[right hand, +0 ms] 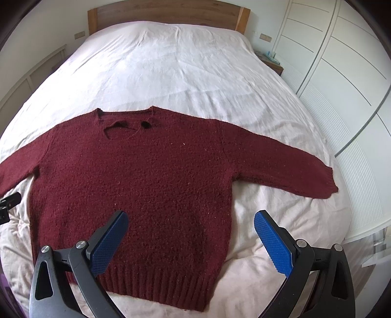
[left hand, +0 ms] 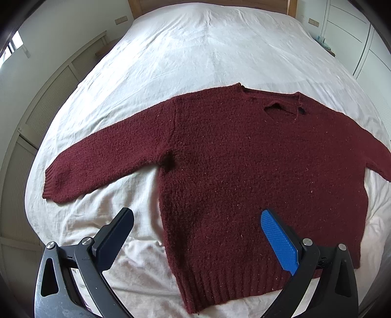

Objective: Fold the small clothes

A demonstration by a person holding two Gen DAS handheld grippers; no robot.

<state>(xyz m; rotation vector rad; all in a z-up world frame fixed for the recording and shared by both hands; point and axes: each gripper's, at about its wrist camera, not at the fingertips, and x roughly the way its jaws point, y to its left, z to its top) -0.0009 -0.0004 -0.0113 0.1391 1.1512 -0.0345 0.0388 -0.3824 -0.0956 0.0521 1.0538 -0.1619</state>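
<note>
Maroon sweater flat on bed | both hand-held grippers wide open, empty, seemingly above hem

- A home bedroom: a wide bed under a creased white sheet, with a wooden headboard.
- Tall white panelled wardrobe doors alongside.
- A small wooden bedside table near the headboard.
</note>
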